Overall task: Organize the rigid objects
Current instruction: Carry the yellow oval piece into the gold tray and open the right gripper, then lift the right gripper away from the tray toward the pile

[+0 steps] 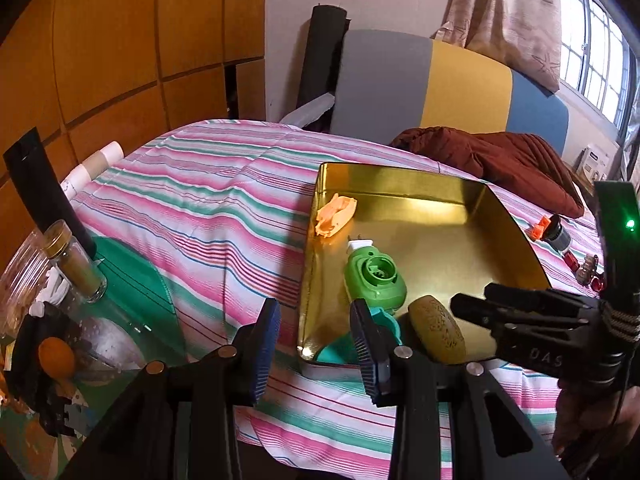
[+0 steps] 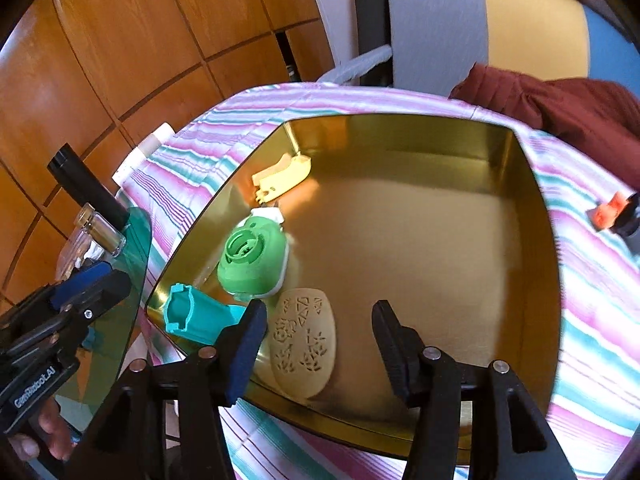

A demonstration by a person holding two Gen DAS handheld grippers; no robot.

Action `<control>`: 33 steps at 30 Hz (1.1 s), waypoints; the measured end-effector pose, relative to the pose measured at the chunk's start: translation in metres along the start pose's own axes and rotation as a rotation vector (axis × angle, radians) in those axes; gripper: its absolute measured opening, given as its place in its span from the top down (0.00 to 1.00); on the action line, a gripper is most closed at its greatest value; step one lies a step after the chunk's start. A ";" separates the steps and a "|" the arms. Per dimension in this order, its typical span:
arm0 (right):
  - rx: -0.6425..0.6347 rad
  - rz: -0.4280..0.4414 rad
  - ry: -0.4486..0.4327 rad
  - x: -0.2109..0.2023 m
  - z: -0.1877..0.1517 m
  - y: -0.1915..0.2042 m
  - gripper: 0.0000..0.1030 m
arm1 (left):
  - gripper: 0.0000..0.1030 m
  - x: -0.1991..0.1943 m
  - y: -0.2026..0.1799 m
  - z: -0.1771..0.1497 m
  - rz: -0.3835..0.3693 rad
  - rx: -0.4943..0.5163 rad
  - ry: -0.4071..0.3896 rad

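Striped cloth (image 1: pixel 208 208) surrounds gold tray (image 2: pixel 536 208), its right half bare.

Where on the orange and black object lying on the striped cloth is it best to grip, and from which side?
Probably the orange and black object is best gripped across its dark round body from above, jaws on its two long sides: it lies flat on the striped cloth, outside the gold metal tray.
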State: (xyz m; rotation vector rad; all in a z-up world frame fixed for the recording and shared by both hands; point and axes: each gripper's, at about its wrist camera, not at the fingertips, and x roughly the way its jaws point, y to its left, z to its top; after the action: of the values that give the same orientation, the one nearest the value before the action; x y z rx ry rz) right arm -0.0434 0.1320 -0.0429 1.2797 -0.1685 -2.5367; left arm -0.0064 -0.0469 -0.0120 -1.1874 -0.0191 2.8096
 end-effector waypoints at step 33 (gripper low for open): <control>0.256 -0.532 -0.085 -0.116 -0.029 -0.284 0.28 | 0.65 0.003 -0.111 0.020 -0.101 0.232 -0.006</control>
State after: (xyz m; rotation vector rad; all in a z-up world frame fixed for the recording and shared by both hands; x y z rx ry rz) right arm -0.0135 0.4393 -0.0378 1.4682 -0.1976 -3.1052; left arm -0.0139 0.0639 0.0053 -1.0932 0.2327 2.6408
